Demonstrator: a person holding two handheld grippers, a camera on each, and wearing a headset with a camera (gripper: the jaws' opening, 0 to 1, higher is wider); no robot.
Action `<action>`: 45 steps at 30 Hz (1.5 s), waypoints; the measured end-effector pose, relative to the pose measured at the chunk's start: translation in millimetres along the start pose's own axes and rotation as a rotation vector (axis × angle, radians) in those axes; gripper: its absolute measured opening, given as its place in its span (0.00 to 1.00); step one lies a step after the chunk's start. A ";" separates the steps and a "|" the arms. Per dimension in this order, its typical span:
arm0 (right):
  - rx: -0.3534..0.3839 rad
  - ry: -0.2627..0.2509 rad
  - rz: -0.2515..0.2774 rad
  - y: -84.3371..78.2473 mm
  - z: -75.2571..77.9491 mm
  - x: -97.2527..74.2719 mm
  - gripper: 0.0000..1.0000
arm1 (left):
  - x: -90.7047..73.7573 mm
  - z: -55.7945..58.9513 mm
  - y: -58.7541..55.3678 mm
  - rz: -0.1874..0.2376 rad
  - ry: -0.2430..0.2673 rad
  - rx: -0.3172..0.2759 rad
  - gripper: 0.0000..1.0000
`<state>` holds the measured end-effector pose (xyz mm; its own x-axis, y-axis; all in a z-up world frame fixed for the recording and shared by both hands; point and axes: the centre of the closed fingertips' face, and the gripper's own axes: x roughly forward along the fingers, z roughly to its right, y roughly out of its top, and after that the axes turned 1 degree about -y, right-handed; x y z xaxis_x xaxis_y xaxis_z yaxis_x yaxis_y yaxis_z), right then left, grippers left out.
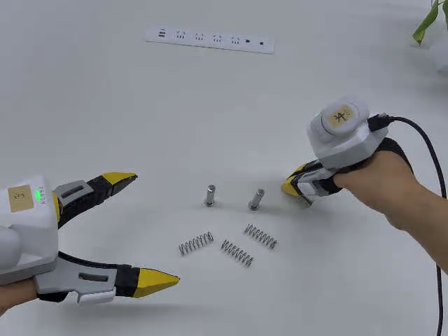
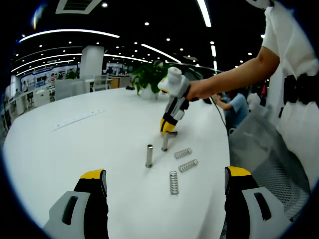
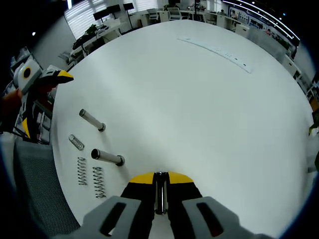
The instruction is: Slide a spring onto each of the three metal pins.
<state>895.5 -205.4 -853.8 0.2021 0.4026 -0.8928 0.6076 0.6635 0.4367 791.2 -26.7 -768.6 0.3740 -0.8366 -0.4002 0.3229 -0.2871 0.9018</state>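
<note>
Right gripper (image 1: 302, 187) clamps a metal pin (image 3: 160, 191); left gripper (image 1: 154, 228) gapes wide, empty. Two pins (image 1: 210, 195) (image 1: 257, 199) stand on the worktop (image 1: 105, 105), three springs (image 1: 195, 243) (image 1: 237, 253) (image 1: 260, 236) toward its near edge.

I am working in a large open-plan office. Long bright ceiling strip lights (image 2: 70, 34) and small recessed spots run overhead past a broad white column (image 2: 92, 60). Rows of desks and chairs (image 3: 169, 12) stand by slatted window blinds (image 3: 87, 15). A leafy green potted plant (image 2: 149, 77) stands behind the big round white table (image 1: 105, 105), which carries a long white power strip (image 1: 208, 39).
</note>
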 end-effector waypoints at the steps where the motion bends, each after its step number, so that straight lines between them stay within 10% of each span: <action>1: 0.001 -0.002 0.004 0.5 -0.4 -1.8 0.09 | 0.0 0.1 0.2 0.000 0.000 0.000 1.00; 45: 0.064 -0.040 0.165 -15.2 -5.6 -48.6 0.09 | 3.1 11.6 8.4 -0.004 -0.029 0.031 1.00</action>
<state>872.2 -231.6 -816.5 0.3323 0.4765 -0.8140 0.6115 0.5482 0.5706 785.0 -37.2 -760.3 0.3475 -0.8483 -0.3995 0.2968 -0.3047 0.9050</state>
